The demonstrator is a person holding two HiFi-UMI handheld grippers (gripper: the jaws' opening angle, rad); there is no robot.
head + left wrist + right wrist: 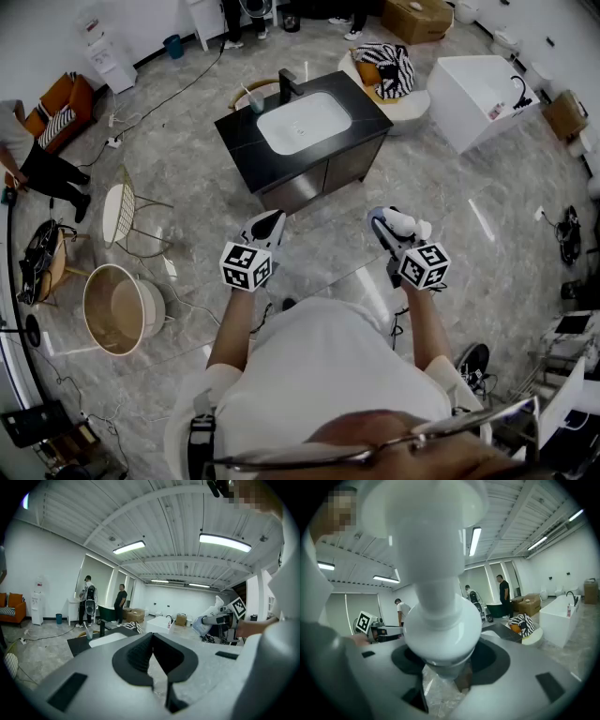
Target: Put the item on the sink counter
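Right gripper (390, 223) clamps glossy white bulbous bottle (440, 620), jaws fairly wide, presumably for carrying to black sink counter with white basin (239, 141), well ahead; left gripper (271, 221) closed, empty

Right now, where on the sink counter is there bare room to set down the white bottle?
The right tongs hold the white bottle. Bare: the counter along its near left edge, and the strip right of the basin. Crowded: the back left, with faucet and cup.
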